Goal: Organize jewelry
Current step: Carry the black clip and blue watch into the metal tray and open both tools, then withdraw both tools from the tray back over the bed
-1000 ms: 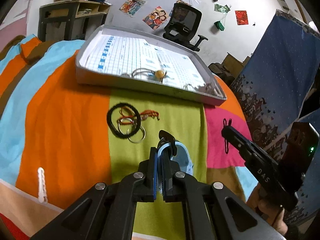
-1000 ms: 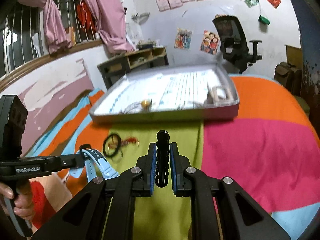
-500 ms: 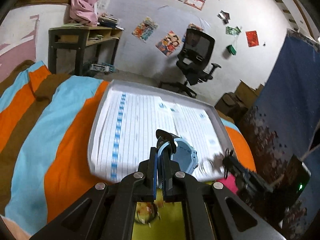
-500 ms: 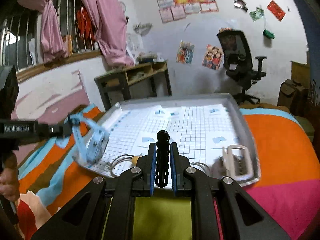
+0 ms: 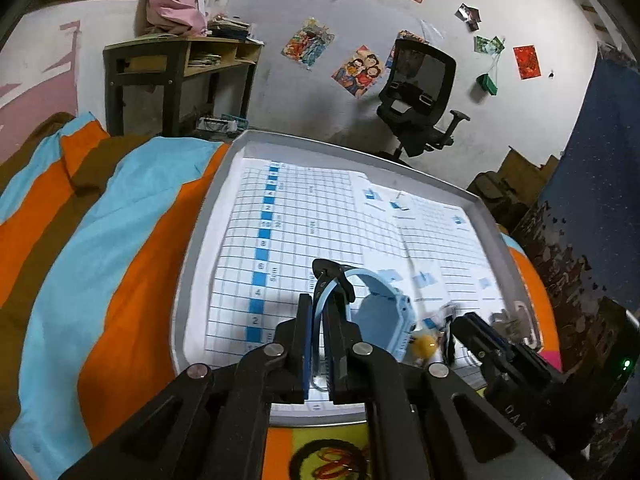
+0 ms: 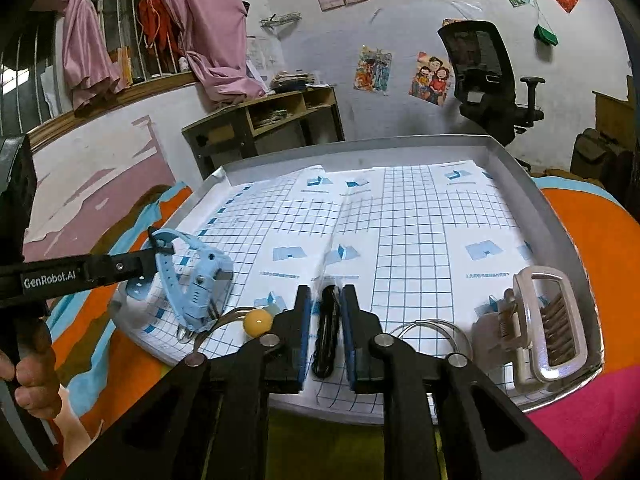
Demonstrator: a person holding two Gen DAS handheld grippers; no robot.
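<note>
Both grippers have moved forward over the tray's near edge. The right gripper (image 6: 325,332), jaws now parted slightly, has the black beaded bracelet (image 6: 326,330) between its blue pads. The left gripper (image 5: 318,336) clamps the strap of a light-blue plastic watch (image 5: 384,316) above the grid-paper-lined metal tray (image 6: 556,216), near its near-left corner. A cream hair clip (image 6: 548,324) lies at the near-right corner.

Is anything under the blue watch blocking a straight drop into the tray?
Nothing visible blocks it. The blue watch hangs over bare grid paper in the tray; the yellow bead lies just right of it.
</note>
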